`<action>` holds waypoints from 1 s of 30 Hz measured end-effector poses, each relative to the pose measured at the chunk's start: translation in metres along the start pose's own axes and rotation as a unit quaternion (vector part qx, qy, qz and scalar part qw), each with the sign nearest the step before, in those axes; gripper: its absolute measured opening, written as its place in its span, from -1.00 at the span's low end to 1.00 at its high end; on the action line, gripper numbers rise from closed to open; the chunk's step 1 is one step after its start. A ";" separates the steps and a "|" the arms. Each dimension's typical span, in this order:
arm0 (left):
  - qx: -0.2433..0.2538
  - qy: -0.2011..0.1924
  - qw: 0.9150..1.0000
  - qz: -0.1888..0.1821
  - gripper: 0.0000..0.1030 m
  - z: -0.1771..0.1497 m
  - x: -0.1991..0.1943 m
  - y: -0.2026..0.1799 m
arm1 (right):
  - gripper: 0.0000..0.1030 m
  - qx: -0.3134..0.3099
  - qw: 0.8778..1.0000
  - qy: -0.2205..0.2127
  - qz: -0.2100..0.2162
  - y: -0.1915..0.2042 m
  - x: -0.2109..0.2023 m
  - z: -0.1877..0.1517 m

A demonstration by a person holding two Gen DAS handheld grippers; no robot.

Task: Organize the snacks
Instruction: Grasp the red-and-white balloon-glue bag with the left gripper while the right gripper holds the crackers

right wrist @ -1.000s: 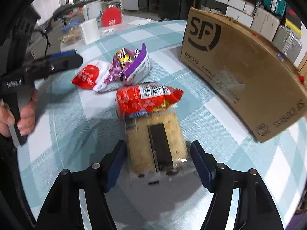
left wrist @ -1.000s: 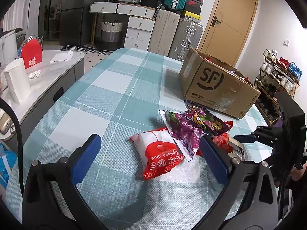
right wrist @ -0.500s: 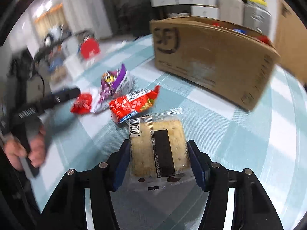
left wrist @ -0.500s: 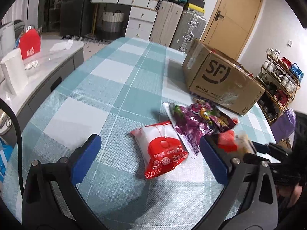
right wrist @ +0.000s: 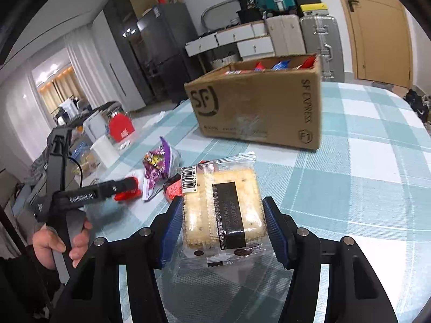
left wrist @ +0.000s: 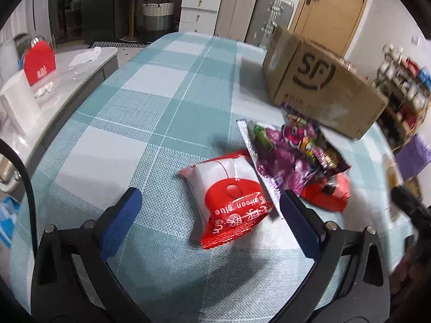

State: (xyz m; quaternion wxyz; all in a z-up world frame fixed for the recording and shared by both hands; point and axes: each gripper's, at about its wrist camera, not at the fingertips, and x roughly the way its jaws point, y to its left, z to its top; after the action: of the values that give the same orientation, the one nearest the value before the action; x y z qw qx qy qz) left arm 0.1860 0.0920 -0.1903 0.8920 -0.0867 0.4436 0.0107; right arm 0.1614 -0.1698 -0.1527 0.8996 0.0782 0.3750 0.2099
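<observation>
L tool (left wrist: 207,212) hangs w/ jaws wide apart, nothing in them, tilted down over the red-white packet (left wrist: 227,199) on the desk (left wrist: 150,91); probably lining up the next pick; purple bag (left wrist: 293,150) just beside it, lapping a red packet (left wrist: 327,195). R tool (right wrist: 222,228), jaws just closed in, clamps the cracker pack (right wrist: 222,207) by its sides, clear of the desk, aimed toward the open box (right wrist: 258,110) w/ snacks already inside; likely the drop spot.
</observation>
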 end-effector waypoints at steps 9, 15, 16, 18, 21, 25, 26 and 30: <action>-0.001 0.011 0.998 0.056 0.97 0.003 0.008 0.000 | 0.15 0.029 0.999 -0.019 0.026 -0.014 -0.004 0.002; 0.009 0.012 0.998 0.060 0.74 0.004 0.007 0.006 | 0.16 0.023 0.999 -0.024 0.029 -0.013 -0.006 0.001; 0.020 0.005 0.998 0.062 0.57 0.003 0.005 0.006 | 0.16 0.023 0.999 -0.025 0.029 -0.012 -0.007 0.001; 0.041 0.000 0.998 0.051 0.10 0.004 0.001 0.005 | 0.16 0.023 0.999 -0.027 0.030 -0.013 -0.008 0.000; 0.046 0.010 0.998 0.042 0.01 0.006 -0.001 0.008 | 0.16 0.023 0.999 -0.031 0.029 -0.012 -0.010 0.000; 0.042 0.016 0.999 0.025 0.00 0.008 -0.003 0.014 | 0.16 0.023 0.999 -0.029 0.029 -0.012 -0.009 0.000; 0.040 0.016 0.999 0.021 -0.01 0.008 -0.004 0.015 | 0.16 0.024 0.999 -0.029 0.030 -0.013 -0.009 0.000; 0.035 0.016 0.999 0.016 -0.01 0.006 -0.009 0.018 | 0.16 0.030 0.999 -0.029 0.032 -0.015 -0.009 0.001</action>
State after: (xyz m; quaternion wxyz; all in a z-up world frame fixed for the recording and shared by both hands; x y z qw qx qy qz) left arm 0.1834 0.1114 -0.1824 0.8868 -0.0486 0.4594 0.0079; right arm 0.1611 -0.1874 -0.1512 0.9003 0.1233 0.3519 0.2247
